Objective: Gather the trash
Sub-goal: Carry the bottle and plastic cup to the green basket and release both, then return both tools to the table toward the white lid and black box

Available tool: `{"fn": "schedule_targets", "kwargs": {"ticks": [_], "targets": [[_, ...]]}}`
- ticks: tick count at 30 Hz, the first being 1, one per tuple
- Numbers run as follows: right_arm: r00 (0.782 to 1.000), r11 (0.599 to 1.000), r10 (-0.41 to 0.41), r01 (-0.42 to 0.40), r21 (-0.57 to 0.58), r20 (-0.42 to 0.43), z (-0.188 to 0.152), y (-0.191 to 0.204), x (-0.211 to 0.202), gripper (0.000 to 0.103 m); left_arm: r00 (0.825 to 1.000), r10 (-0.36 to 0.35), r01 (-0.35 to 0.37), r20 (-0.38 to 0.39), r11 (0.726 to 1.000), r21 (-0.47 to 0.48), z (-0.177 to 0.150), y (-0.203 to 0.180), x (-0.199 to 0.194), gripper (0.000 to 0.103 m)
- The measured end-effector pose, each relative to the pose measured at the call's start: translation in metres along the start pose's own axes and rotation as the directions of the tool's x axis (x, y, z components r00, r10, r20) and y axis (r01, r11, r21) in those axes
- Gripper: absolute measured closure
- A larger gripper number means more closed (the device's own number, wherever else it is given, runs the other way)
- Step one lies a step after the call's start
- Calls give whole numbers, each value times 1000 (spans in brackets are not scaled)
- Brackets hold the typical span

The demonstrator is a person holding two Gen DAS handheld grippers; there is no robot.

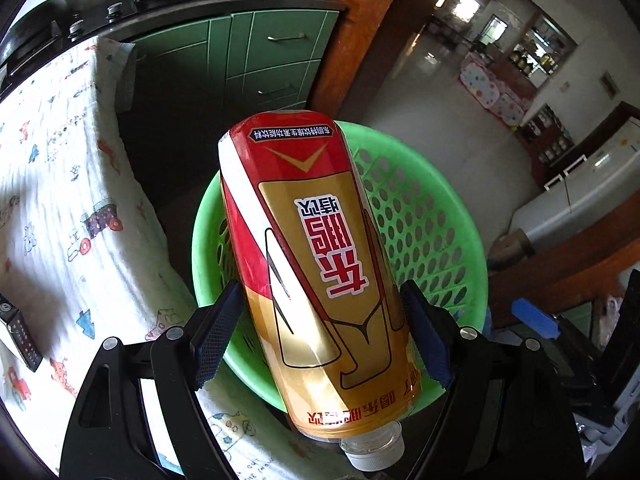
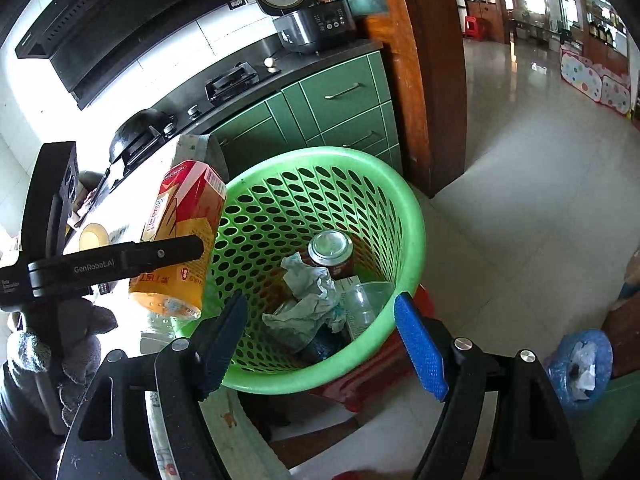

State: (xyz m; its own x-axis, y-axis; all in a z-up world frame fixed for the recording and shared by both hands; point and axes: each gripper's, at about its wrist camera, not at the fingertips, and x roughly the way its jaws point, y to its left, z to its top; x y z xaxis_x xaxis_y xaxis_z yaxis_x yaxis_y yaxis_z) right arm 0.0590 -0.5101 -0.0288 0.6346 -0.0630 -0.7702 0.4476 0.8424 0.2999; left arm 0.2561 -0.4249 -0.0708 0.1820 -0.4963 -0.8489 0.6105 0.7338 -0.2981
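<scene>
**Left claw gripped drink bottle over the green basket**

The left claw [image 1: 322,320] pinched a red and gold drink bottle [image 1: 316,264] between its two pads, cap end toward the camera and base pointing out over the green perforated basket [image 1: 436,216]. In the right wrist view the same bottle [image 2: 180,240] hung tilted just beside the basket's left rim [image 2: 412,216], with the left claw's black arm crossing in front of it and a gloved hand [image 2: 60,344] gripping the handle below.

The right claw [image 2: 320,336] stood spread with nothing between its blue pads, poised above the near rim of the basket. Inside the basket lay a crumpled white paper [image 2: 312,292], a drink can [image 2: 330,250] standing upright, and a clear plastic cup [image 2: 368,300] beside them.

A cloth printed with small cartoon vehicles [image 1: 60,200] covered the tabletop to the left of the basket, and a dark remote control [image 1: 20,336] rested on it near the edge of the left wrist view. Green cabinet doors [image 2: 340,96] stood behind the basket under a dark counter carrying a gas hob [image 2: 230,82] and a rice cooker [image 2: 304,20].
</scene>
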Motion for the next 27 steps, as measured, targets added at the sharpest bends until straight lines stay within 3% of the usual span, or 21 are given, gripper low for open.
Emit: {"fn": "schedule_targets", "kwargs": {"ticks": [4, 13, 27], "targets": [[1000, 1000, 11, -11, -1, 5, -1, 1, 0, 30, 999, -29, 29, 23, 1000, -9, -5, -1, -8, 17], [999, 998, 37, -35, -51, 31, 3, 25, -4, 30, 994, -21, 22, 108, 1000, -6, -23, 14, -64, 17], [989, 968, 146, -146, -204, -12, 6, 123, 13, 25, 964, 144, -126, 223, 988, -93, -70, 98, -158, 17]]}}
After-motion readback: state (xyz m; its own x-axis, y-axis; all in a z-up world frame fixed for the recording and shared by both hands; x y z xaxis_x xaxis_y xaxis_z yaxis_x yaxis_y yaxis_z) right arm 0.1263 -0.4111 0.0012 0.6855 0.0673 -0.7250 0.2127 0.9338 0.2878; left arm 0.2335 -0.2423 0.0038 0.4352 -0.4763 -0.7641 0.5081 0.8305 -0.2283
